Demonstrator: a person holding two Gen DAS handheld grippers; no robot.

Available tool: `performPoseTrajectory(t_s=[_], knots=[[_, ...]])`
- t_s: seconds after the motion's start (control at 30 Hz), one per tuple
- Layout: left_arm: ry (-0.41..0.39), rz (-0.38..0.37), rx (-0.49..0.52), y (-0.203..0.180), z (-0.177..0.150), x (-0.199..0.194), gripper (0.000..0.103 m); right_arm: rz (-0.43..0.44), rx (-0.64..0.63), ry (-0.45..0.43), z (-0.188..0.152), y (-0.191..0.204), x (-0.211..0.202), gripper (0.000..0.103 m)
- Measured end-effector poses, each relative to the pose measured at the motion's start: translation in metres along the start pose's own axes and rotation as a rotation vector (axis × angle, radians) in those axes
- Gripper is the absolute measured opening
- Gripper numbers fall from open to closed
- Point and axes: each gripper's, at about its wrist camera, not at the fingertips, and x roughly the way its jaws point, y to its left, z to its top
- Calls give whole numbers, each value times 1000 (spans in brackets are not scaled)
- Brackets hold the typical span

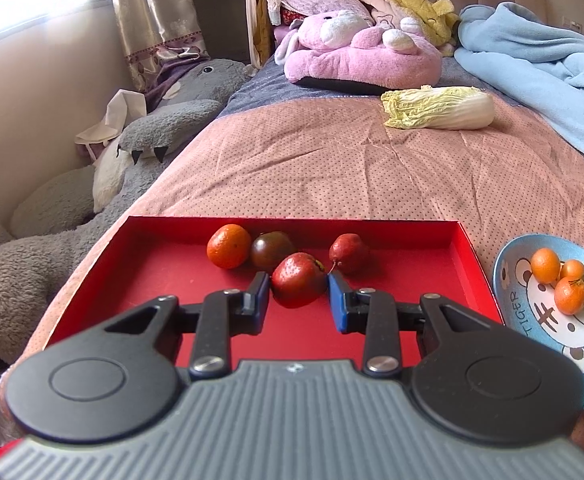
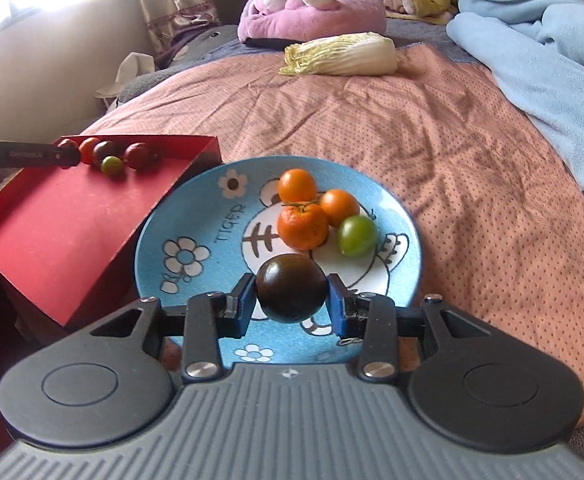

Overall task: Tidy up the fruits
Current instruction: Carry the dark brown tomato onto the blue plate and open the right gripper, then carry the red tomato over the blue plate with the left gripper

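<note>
Left tongs [image 1: 299,294] clamped across the widest part of a small red fruit [image 1: 299,280], pads pressing both flanks, low over the floor of the red tray [image 1: 159,264] on the bed [image 1: 332,168]; whether lifted or resting there cannot be told. Beyond it in the tray: an orange mandarin [image 1: 228,246], a dark brownish tomato [image 1: 271,249] touching it, and another red fruit [image 1: 348,253] with a thin stalk. Right tongs [image 2: 292,298] closed on a dark, nearly black tomato [image 2: 292,293], gripped at its equator and held above the near part of the blue tiger plate [image 2: 195,216], which stands just beside the tray. Already on the plate, bunched together and touching: three mandarins [image 2: 303,226] and a green tomato [image 2: 358,235]. Handling, as a judgement: all of these light, round and smooth-skinned, so prone to rolling and to squirting out of flat pads if caught off-centre; tomatoes soft and thin-skinned, likely to bruise or split under hard squeeze, mandarins more forgiving thanks to a spongy peel. Best taken across the middle, pads opposite each other, with only enough pressure to stop slipping, and never by the stalk. Best set down gently in a free spot of the plate, low before release, since the glazed surface looks slick and the soft bed may tilt it. Napa cabbage [image 1: 440,107] lying well apart, further up the bed, near a pink plush toy [image 1: 356,52] and a blue blanket [image 1: 532,52].
</note>
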Motion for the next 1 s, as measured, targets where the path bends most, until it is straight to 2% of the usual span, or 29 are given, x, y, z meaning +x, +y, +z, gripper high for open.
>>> performPoseTrajectory(t_s=[0.2,0.27,0.33,0.37,0.47,0.67,1.0], knots=[[-2,-4,19,-5,-1,-1,35,-26,11,14,-1,-1,7,44],[0,-6,24,-8,-1,-1,35,-50,3,-7,-1,2,3,45],[-1,-9,33,-10,-2,-1,35,-61,-11,-43,1,7,-4,59],[-1,-10,36,-11,-3,-1,35,-57,-18,-65,3,11,-10,61],[-3,-12,48,-15,-4,-1,35,-11,-38,-88,8,22,-21,63],[-4,-32,57,-25,-6,-6,35,95,-91,-58,5,57,-30,70],[-8,-96,57,-48,-6,-19,35,125,-101,-41,2,66,-37,73]])
